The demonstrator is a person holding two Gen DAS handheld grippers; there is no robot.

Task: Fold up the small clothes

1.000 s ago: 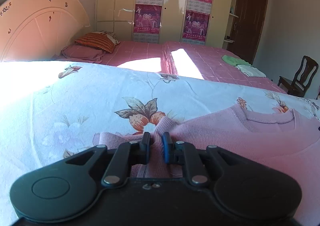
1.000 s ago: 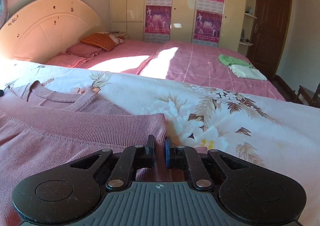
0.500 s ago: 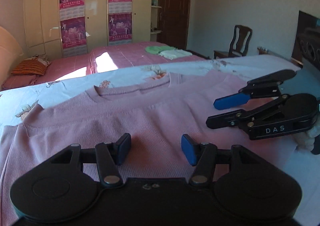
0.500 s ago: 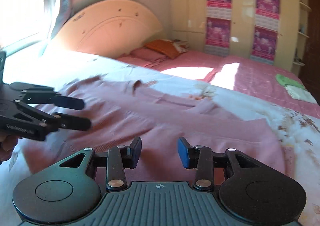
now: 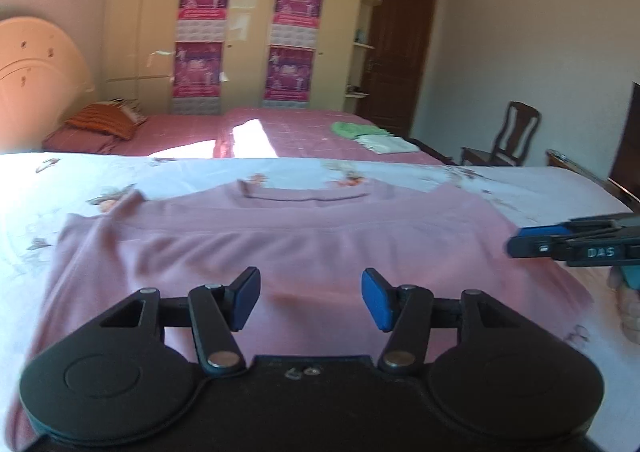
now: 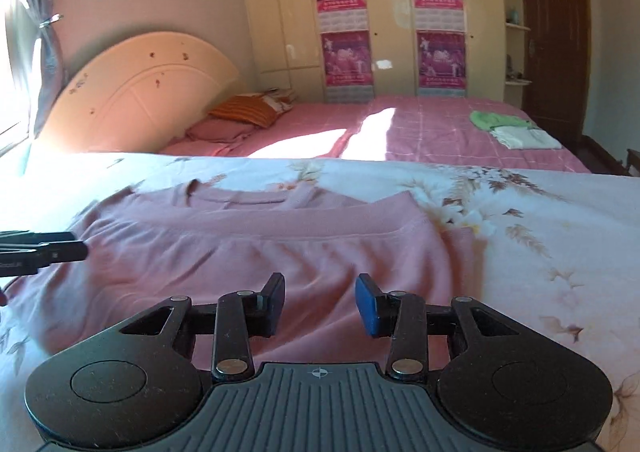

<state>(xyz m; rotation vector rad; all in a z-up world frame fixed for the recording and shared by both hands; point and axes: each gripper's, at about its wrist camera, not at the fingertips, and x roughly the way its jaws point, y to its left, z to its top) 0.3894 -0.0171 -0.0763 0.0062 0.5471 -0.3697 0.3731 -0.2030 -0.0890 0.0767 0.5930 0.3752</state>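
Pink sweater (image 5: 304,244) spread flat on the floral sheet (image 6: 540,219), both grippers above it and holding nothing.

Left gripper (image 5: 310,298) poised over the near part of the sweater, jaws parted, only air between the blue pads; right gripper (image 6: 320,302) likewise over the right side, jaws set somewhat narrower, also holding nothing. Neckline toward the far edge. Beyond, a pink-covered bed (image 6: 420,127) with folded green and white clothes (image 6: 512,129), postered wardrobe (image 5: 248,35), dark door, wooden chair (image 5: 508,139).

Sweater (image 5: 304,248) on bedsheet (image 5: 80,179)
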